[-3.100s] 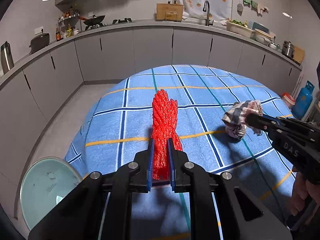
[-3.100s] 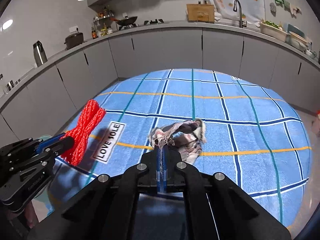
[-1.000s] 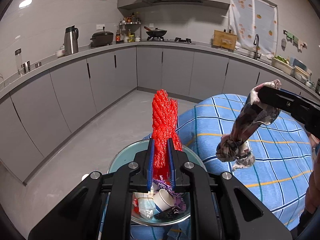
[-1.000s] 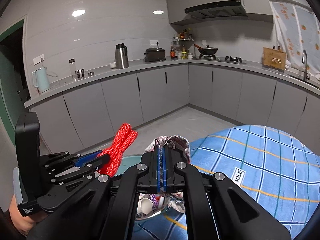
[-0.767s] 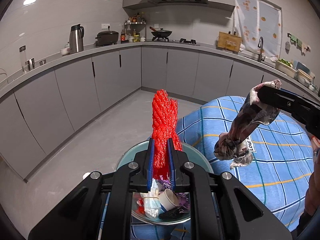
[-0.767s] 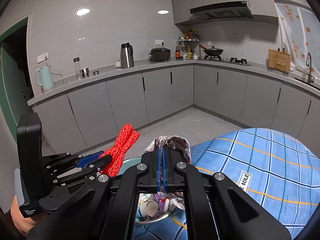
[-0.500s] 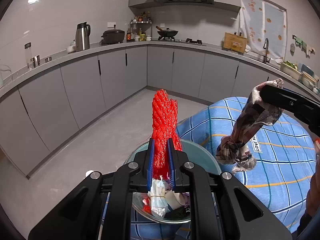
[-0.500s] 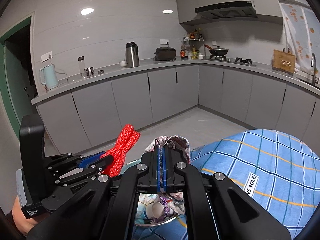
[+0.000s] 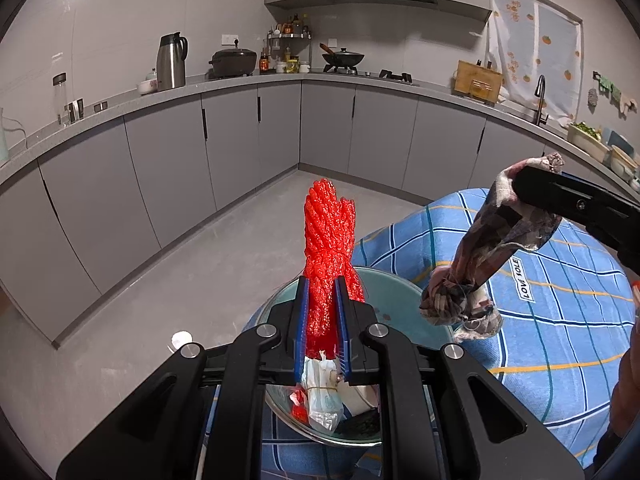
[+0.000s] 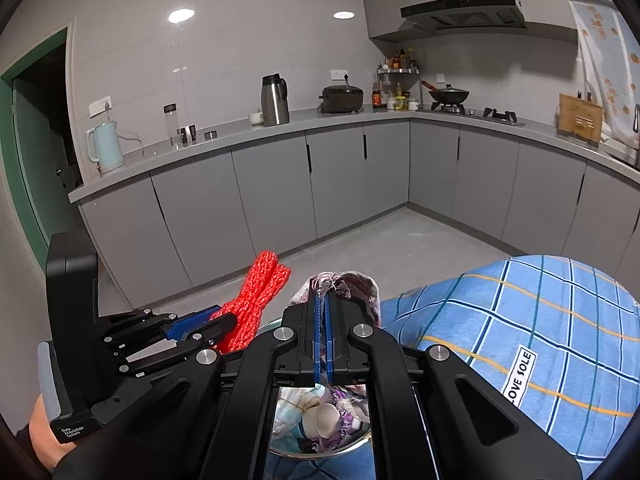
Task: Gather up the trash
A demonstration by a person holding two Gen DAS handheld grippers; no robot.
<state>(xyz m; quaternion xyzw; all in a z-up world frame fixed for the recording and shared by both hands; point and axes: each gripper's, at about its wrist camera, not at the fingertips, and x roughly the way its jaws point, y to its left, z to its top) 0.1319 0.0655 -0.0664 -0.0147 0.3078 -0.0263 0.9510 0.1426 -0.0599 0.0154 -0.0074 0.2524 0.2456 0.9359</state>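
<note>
My left gripper (image 9: 322, 292) is shut on a red rope bundle (image 9: 328, 240) that stands up between its blue pads, right above a round trash bin (image 9: 396, 292). The bundle also shows in the right wrist view (image 10: 256, 296). My right gripper (image 10: 322, 304) is shut on a knotted patterned rag (image 10: 348, 284). In the left wrist view the rag (image 9: 476, 272) hangs from the right gripper (image 9: 532, 188) over the bin's right rim. The bin (image 10: 320, 420) holds a paper cup, plastic wrappers and other trash.
A table with a blue checked cloth (image 9: 560, 300) lies to the right of the bin; it carries a "LOVE SOLE" label (image 10: 520, 376). Grey kitchen cabinets (image 9: 240, 140) line the far walls. Grey floor (image 9: 180, 272) lies to the left.
Both grippers moved from over the table to above the bin at its edge, carrying the rope and the rag. In the last second the view drifted slightly, and both grips stayed closed.
</note>
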